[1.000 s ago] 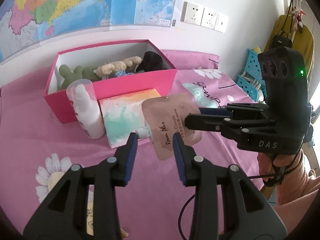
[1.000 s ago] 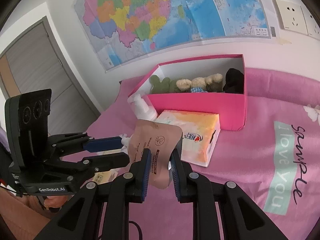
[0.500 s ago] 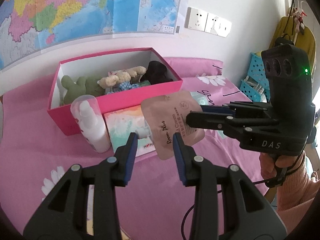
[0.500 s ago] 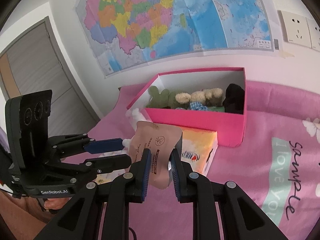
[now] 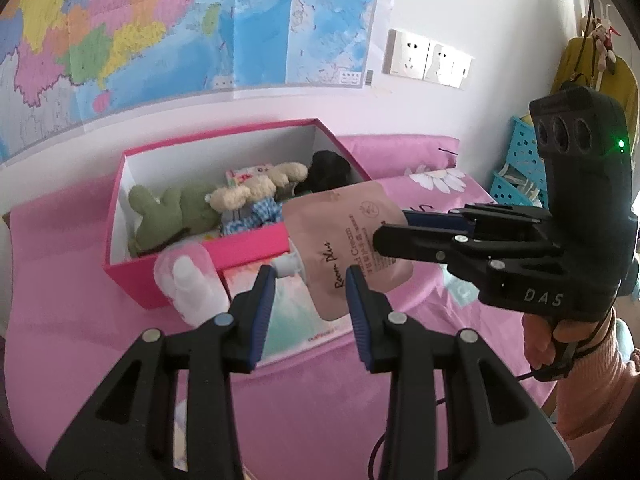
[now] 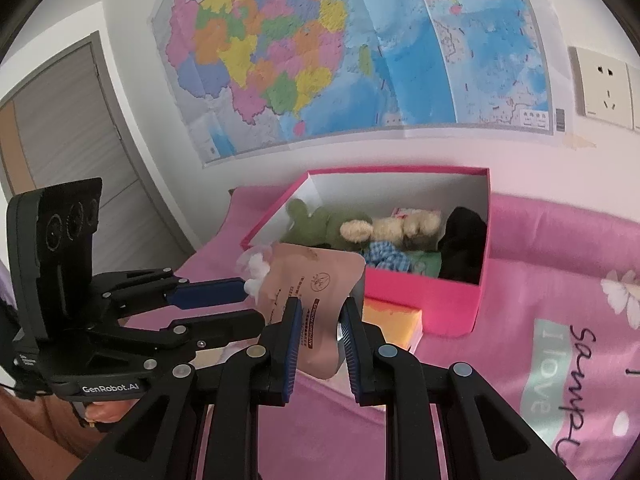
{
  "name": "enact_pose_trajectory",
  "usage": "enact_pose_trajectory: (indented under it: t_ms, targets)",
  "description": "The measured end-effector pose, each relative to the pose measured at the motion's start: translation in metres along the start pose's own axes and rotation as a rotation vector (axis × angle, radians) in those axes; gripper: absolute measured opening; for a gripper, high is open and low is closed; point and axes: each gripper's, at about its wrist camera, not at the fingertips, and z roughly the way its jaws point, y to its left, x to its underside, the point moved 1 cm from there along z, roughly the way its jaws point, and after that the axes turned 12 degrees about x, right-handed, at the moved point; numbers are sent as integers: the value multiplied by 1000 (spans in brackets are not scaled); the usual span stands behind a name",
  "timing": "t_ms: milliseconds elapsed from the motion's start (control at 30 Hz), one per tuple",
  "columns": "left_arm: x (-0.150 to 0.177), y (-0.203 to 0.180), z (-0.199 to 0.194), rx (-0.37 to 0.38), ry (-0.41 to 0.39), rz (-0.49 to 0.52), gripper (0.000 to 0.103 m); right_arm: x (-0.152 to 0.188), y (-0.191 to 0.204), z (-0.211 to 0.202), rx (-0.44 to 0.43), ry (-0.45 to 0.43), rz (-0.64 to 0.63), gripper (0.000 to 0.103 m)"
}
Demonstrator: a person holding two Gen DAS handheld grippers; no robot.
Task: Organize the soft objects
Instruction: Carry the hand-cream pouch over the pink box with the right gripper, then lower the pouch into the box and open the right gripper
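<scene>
Pink pouch (image 5: 347, 240) in right gripper (image 6: 320, 320), spout seemingly leftward

Dusty-pink pouch (image 5: 347, 236), hot-pink box (image 5: 248, 242), green plush (image 5: 168, 216), blue-checked bear (image 5: 250, 204), floral pink cloth (image 5: 72, 344).

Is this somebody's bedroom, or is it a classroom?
Probably a bedroom. There is a pink flowered bedspread, a big map stuck on the wall, and a pink box of stuffed animals on the bed.

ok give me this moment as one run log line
right gripper: shut on pouch | left gripper: open, empty | pouch: held in the air in front of pink box | box: plush toys inside
</scene>
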Motion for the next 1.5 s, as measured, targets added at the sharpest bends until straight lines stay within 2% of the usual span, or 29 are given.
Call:
enact_pose_trajectory:
  t_ms: [900, 1367, 1500]
  targets:
    - [-46, 29, 23, -54, -16, -1, 38, -45, -13, 34, 18, -17, 11, 20]
    - [-83, 60, 45, -81, 22, -39, 38, -74, -26, 71, 22, -1, 56, 20]
    - [-91, 71, 56, -80, 51, -78, 38, -79, -32, 86, 22, 18, 74, 20]
